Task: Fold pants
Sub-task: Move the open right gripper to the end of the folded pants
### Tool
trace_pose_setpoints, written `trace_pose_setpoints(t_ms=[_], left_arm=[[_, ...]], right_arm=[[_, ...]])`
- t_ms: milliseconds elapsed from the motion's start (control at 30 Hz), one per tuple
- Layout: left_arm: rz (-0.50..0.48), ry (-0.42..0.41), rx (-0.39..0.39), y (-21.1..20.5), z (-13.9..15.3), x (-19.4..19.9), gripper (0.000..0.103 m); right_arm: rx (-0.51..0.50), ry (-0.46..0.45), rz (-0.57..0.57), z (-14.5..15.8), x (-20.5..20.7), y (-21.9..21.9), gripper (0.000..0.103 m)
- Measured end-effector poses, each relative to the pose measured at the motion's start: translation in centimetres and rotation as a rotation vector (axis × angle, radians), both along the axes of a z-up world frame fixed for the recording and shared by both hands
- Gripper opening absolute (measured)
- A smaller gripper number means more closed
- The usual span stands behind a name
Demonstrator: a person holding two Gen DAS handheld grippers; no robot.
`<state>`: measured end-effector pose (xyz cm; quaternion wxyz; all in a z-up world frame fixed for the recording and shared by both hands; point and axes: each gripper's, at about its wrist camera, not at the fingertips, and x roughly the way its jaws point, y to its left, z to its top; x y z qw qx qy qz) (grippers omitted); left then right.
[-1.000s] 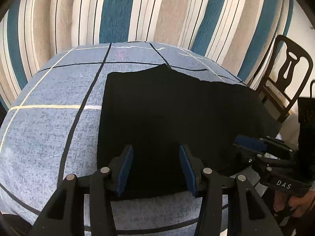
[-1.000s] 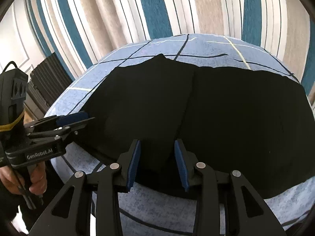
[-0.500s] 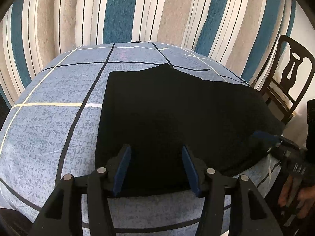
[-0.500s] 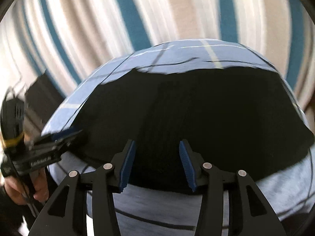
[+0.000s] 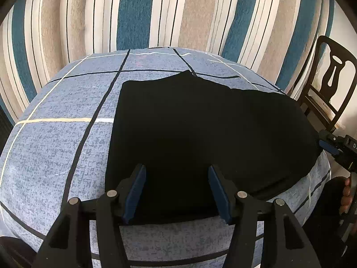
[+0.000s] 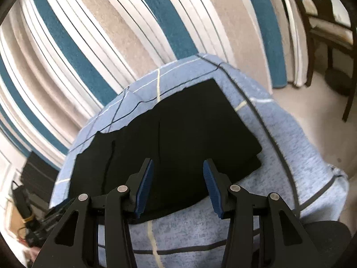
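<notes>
The black fabric pants (image 5: 200, 129) lie flat and folded on my blue-grey checked cloth table cover (image 5: 62, 138), in front of the striped curtain (image 5: 133, 11). My left gripper (image 5: 176, 192) hangs over their near edge, jaws just spread wider, nothing pinched between them. My right gripper (image 6: 177, 187) (tilted, its view blurred) hovers released above the near hem, grasping nothing.

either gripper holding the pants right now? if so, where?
Nothing held. The left gripper, jaws just opening, and the right gripper are both open over the black pants, which lie flat on the checked blue cover.
</notes>
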<state>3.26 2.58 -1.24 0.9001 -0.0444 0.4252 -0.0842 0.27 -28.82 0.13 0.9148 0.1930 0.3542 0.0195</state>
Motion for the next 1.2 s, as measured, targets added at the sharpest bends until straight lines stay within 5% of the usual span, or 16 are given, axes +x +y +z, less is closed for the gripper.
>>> trace_pose_setpoints(t_ms=[600,767,933,1200], left_arm=[[-0.055,0.034,-0.022,-2.3,0.9,0.5,0.061],[-0.063,0.035,-0.005,-2.1,0.5,0.5,0.061],[-0.063,0.03,0.004,-2.2,0.5,0.3,0.061],[-0.063,0.028,0.003,-2.2,0.5,0.2,0.061]], right_arm=[[-0.012,0.042,-0.035,0.4,-1.4,0.4,0.049],[0.029,0.084,-0.061,-0.6,-1.6,-0.1,0.06],[0.084,0.143,-0.084,-2.0,-1.5,-0.5,0.06],[0.208,0.104,-0.122,-2.3,-0.8,-2.6,0.06]])
